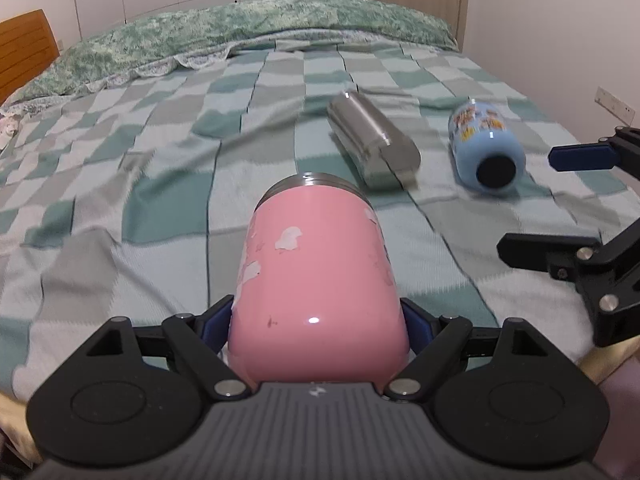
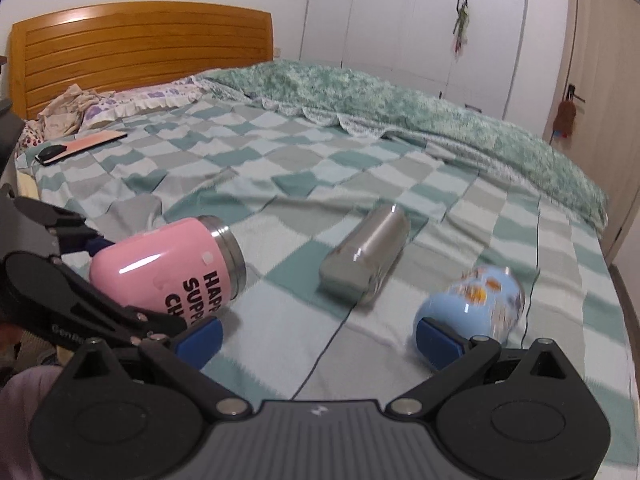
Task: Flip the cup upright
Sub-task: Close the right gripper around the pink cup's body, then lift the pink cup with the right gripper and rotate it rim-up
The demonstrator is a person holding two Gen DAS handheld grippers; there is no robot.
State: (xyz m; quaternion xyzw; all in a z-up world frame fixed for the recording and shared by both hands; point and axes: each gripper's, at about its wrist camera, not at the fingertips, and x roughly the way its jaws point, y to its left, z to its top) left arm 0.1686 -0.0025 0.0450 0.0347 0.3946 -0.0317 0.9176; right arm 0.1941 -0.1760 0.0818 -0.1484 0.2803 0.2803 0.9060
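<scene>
Presently, item one: rounded pink metal cup with steel rim [image 1: 316, 280], lying on its side on the green-and-white checked bedspread [image 1: 160, 160], clamped at its closed base end by the left gripper [image 1: 318, 324], blue pads pressed to either flank; a grip likely meant for tipping it onto its base. Item two: plain steel cylindrical cup [image 2: 366, 256], on its side, untouched. Item three: pale blue printed cup [image 2: 476, 304], on its side. Right gripper [image 2: 320, 340]: jaws spread wide, holding nothing, one pad just beside the blue cup; contact uncertain.
</scene>
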